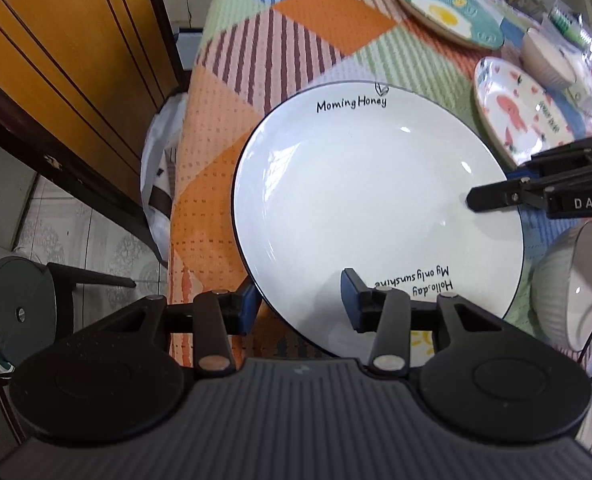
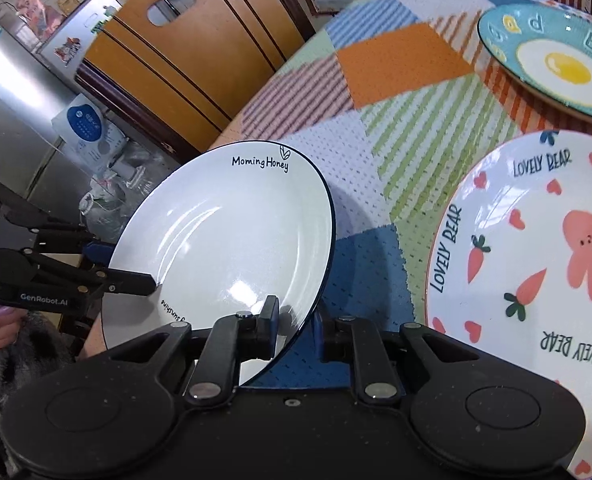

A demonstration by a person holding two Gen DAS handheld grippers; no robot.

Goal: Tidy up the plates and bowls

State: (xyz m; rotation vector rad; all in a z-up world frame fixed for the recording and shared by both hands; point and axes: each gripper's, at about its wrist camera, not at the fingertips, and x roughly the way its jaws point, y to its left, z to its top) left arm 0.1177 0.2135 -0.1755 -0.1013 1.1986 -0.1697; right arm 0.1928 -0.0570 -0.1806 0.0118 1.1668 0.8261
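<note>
A white plate with a dark rim and the words "Morning Honey" [image 1: 360,184] is held tilted above the patterned tablecloth [image 1: 288,40]; it also shows in the right wrist view [image 2: 224,240]. My left gripper [image 1: 296,300] straddles its near rim, one finger above and one below. My right gripper [image 2: 296,328] straddles the opposite rim the same way. Each gripper shows in the other's view: the right [image 1: 476,200], the left [image 2: 144,284]. A "Lovely Bear" plate [image 2: 536,272] and a teal fried-egg plate [image 2: 556,60] lie on the table.
Two white ribbed bowls stand at the right, one near [image 1: 568,296] and one far [image 1: 548,60]. A wooden chair back [image 2: 184,60] stands by the table's left edge. A dark stool [image 1: 20,312] and a white bag [image 1: 160,184] are on the floor.
</note>
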